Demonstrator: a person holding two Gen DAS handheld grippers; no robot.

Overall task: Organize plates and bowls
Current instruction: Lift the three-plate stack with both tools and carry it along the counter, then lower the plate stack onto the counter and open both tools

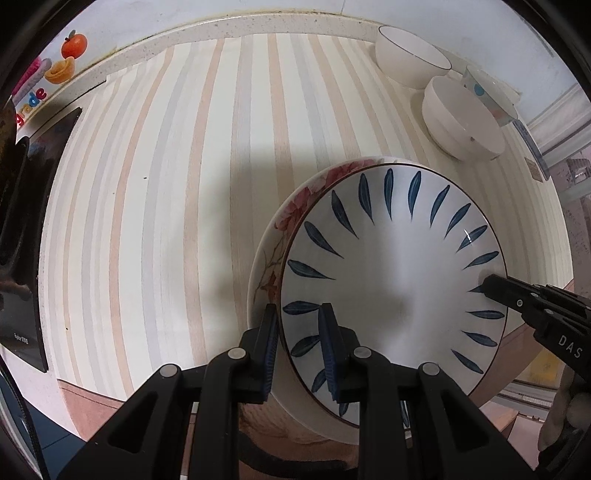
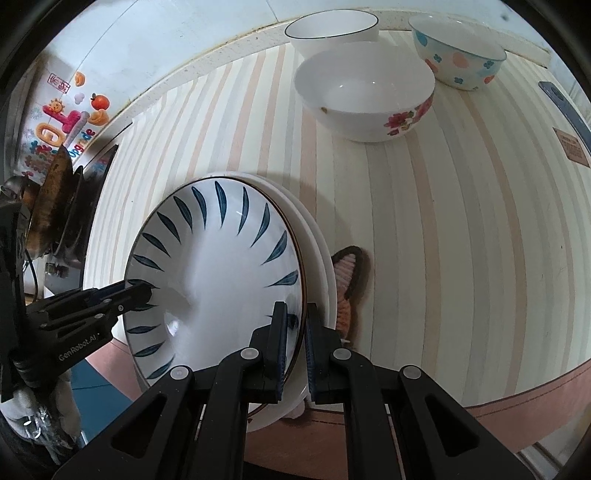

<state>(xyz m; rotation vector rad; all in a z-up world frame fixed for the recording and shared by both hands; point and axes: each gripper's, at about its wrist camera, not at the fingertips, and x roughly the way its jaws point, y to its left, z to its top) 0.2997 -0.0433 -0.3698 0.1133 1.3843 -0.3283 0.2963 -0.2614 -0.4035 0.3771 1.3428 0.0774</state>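
Blue-leaf plate (image 1: 399,280) rim pinched by left gripper (image 1: 299,354) and right gripper (image 2: 295,350).

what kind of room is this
Probably a home kitchen or dining corner: a table under a striped cloth, bowls and stacked plates on it, and bright stickers on the wall.

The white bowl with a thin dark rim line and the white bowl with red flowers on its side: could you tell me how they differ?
The dark-rimmed white bowl is plain outside; the flowered white bowl bears red blossoms. The dark-rimmed bowl sits nearest the wall, the flowered bowl in front of it, closer to the plates. Both stand upright and empty on the striped tabletop.
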